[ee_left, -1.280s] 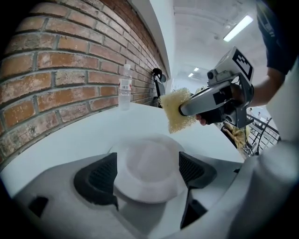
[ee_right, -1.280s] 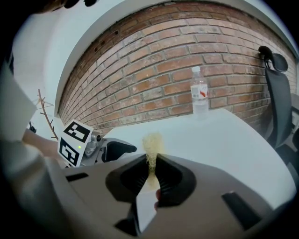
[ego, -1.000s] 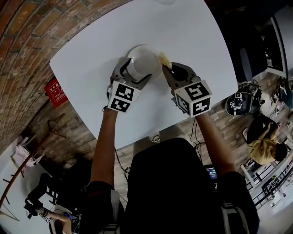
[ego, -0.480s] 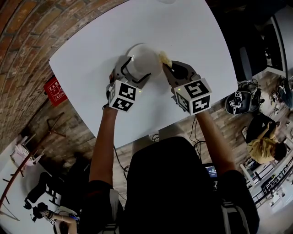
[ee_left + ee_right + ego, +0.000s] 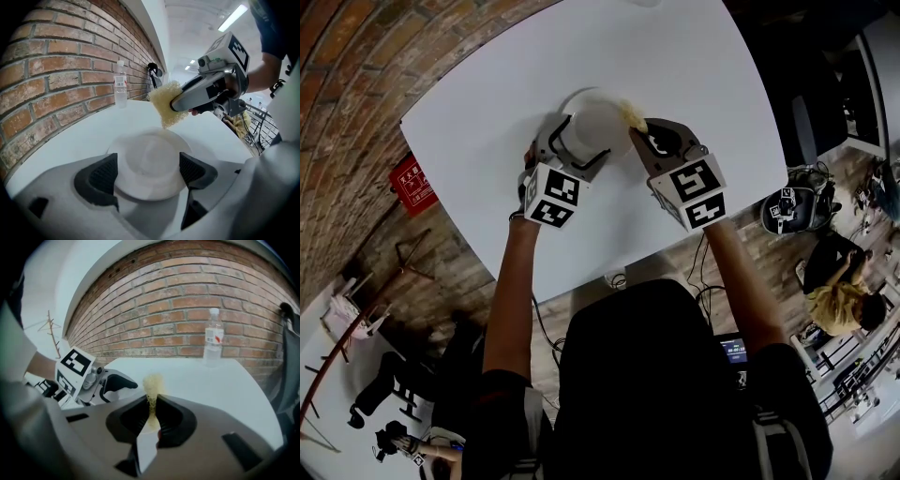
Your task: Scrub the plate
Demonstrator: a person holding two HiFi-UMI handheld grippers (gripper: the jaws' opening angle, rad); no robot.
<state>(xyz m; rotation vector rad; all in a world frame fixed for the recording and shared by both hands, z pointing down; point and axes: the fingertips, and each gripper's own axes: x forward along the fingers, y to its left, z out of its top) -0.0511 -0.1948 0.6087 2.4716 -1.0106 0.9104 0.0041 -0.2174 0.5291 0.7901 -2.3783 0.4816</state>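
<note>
A white plate (image 5: 596, 120) lies on the white table (image 5: 675, 56). My left gripper (image 5: 578, 141) is shut on its near rim, and in the left gripper view the plate (image 5: 147, 161) fills the space between both pads (image 5: 104, 176). A yellow sponge (image 5: 632, 114) is squeezed in my right gripper (image 5: 641, 128), which is shut on it. The sponge (image 5: 165, 102) hangs just above the plate's far right rim, its lower tip nearly touching. In the right gripper view the sponge (image 5: 152, 385) sticks up from between the jaws, and the left gripper (image 5: 117, 383) shows at the left.
A clear water bottle (image 5: 120, 90) stands at the table's far side by the brick wall (image 5: 154, 324). A dark bag (image 5: 288, 357) hangs at the right. The table edge (image 5: 609, 267) runs close to me, and a red sign (image 5: 414, 186) is on the wall below.
The right gripper has carried the sponge a little left and away from me along the plate's rim. The left gripper shifted slightly, still holding the plate.
</note>
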